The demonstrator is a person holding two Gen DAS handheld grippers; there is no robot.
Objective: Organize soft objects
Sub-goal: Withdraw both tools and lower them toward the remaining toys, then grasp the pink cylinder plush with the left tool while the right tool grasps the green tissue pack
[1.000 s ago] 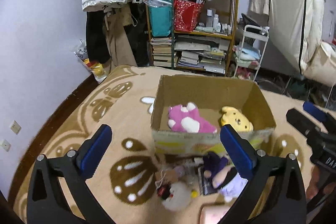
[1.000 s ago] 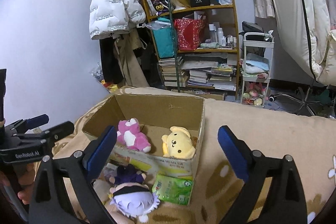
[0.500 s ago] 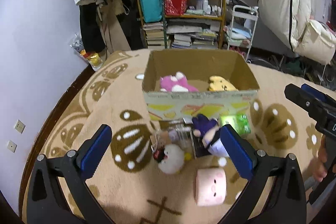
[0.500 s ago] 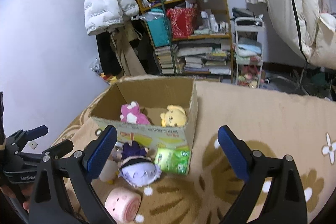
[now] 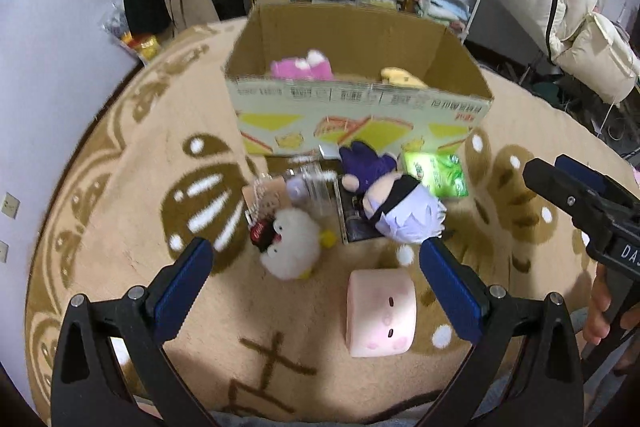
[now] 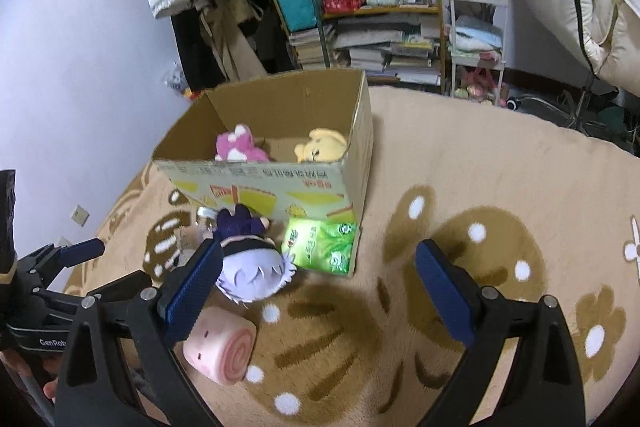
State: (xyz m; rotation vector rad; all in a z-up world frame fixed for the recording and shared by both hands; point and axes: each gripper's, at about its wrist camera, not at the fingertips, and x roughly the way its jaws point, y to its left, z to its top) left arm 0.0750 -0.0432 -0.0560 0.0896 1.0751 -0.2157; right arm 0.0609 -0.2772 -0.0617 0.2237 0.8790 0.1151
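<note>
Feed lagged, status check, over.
Left claw open, right claw open, both empty. Pink roll-shaped plush on rug, outside brown cardboard box. Path clear.

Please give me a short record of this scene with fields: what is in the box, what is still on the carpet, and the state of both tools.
box: cardboard box, open top, on carpet
inside box: pink plush; yellow plush
on carpet, before box: white plush; purple-haired doll; pink roll plush; green pack
left tool: open, empty, above the toys
right tool: open, empty
</note>
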